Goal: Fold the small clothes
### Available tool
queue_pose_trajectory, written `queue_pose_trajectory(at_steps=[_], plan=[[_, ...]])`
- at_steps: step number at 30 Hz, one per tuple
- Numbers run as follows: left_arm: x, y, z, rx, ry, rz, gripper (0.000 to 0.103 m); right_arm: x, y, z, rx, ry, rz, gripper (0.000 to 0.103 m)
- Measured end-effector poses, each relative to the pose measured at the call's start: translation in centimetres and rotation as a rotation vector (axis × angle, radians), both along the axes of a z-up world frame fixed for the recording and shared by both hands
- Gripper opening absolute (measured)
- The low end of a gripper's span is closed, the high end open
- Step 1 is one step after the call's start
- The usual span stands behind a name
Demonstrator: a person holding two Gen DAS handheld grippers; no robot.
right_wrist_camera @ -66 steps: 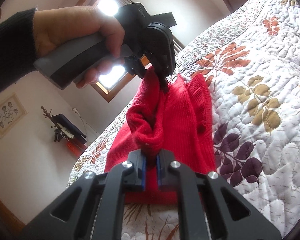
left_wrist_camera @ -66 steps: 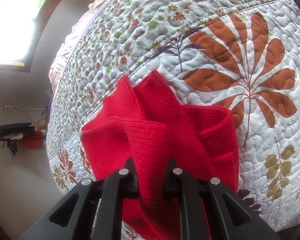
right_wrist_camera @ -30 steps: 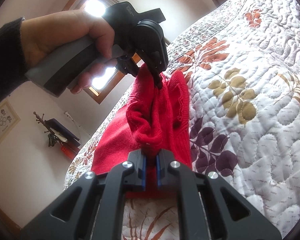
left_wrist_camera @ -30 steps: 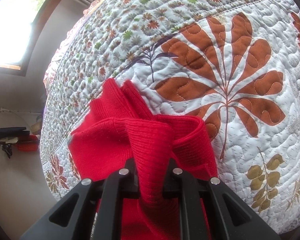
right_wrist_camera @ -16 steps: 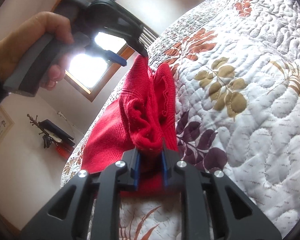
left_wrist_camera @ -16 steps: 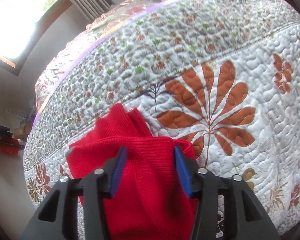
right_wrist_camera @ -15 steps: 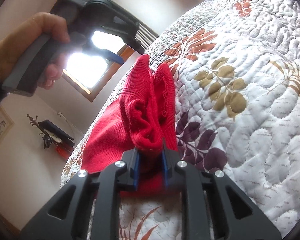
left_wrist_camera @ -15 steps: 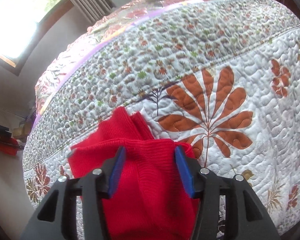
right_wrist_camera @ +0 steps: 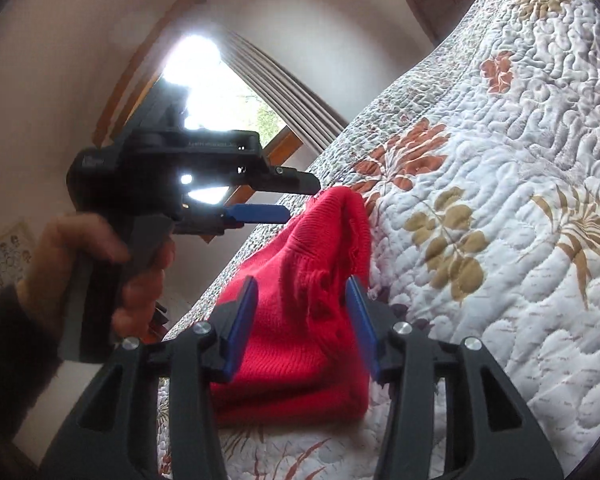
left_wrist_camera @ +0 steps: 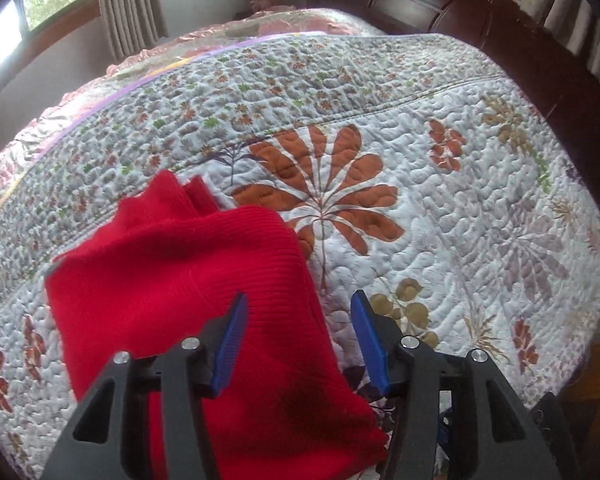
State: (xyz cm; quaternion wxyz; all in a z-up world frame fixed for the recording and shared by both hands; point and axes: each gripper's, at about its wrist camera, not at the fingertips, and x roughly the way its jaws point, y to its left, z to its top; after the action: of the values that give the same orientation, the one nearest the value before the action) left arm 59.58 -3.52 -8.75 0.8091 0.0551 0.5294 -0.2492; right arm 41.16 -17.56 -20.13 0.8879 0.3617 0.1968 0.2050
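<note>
A red knit garment (left_wrist_camera: 188, 280) lies folded on the quilted bedspread (left_wrist_camera: 440, 208). My left gripper (left_wrist_camera: 298, 340) hovers open above the garment's right edge, its blue pads spread wide with nothing between them. In the right wrist view the same garment (right_wrist_camera: 300, 344) sits bunched in a low heap, and my right gripper (right_wrist_camera: 302, 324) stands open just in front of it, jaws wide apart. The left gripper (right_wrist_camera: 288, 198) also appears there, held by a hand (right_wrist_camera: 100, 264), open above the garment's far end.
The floral bedspread stretches to the right of the garment. A dark wooden headboard (left_wrist_camera: 440, 4) runs along the far side. A window with curtains (left_wrist_camera: 128, 4) is at the upper left. The bed's edge drops away on the left.
Both grippers have opened and let go of the red garment, which has settled onto the bed. The left gripper has lifted and drawn back; the right one has pulled back slightly.
</note>
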Motion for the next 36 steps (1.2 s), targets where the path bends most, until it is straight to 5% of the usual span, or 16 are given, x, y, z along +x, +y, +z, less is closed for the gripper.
queue_pose_trajectory(at_steps=[4, 7, 12, 15, 16, 18, 20, 23, 26, 30, 36], plan=[[1.4, 2.6, -3.8, -0.169, 0.133, 0.065, 0.052, 1.5, -3.0, -1.4, 0.198, 0.07, 0.043, 0.057], [1.5, 3.1, -4.6, -0.229, 0.133, 0.045, 0.051, 1.6, -5.5, -1.9, 0.258, 0.117, 0.078, 0.056], [-2.4, 6.8, -1.1, -0.554, 0.082, -0.012, 0.053, 4.6, -8.6, 3.1, 0.144, 0.109, 0.175, 0.057], [-5.5, 7.3, -1.6, -0.563, 0.073, -0.063, 0.054, 9.4, -8.6, 6.1, 0.105, 0.143, 0.279, 0.057], [-6.2, 7.7, -1.8, -0.55, 0.074, -0.059, 0.053, 11.7, -7.6, 6.3, 0.063, 0.219, 0.335, 0.057], [-7.4, 10.1, -1.3, -0.656, 0.086, -0.018, 0.053, 13.7, -5.0, 5.2, 0.015, 0.395, 0.452, 0.055], [-9.0, 13.5, -0.3, -0.72, 0.087, 0.017, 0.055, 12.1, -3.1, 4.1, -0.033, 0.452, 0.517, 0.051], [-11.5, 18.4, -1.2, -0.821, 0.165, 0.135, 0.073, 9.0, -2.6, 0.9, 0.07, 0.532, 0.538, 0.049], [-13.2, 21.0, -5.0, -0.948, 0.307, 0.238, 0.073, 7.5, -1.7, -1.3, 0.138, 0.561, 0.537, 0.045], [-14.3, 21.8, -8.6, -0.974, 0.388, 0.35, 0.073, 6.8, -0.3, -0.8, 0.124, 0.562, 0.507, 0.037], [-14.4, 22.5, -9.4, -0.887, 0.319, 0.472, 0.073, 6.5, 0.5, 1.6, 0.044, 0.561, 0.474, 0.032]])
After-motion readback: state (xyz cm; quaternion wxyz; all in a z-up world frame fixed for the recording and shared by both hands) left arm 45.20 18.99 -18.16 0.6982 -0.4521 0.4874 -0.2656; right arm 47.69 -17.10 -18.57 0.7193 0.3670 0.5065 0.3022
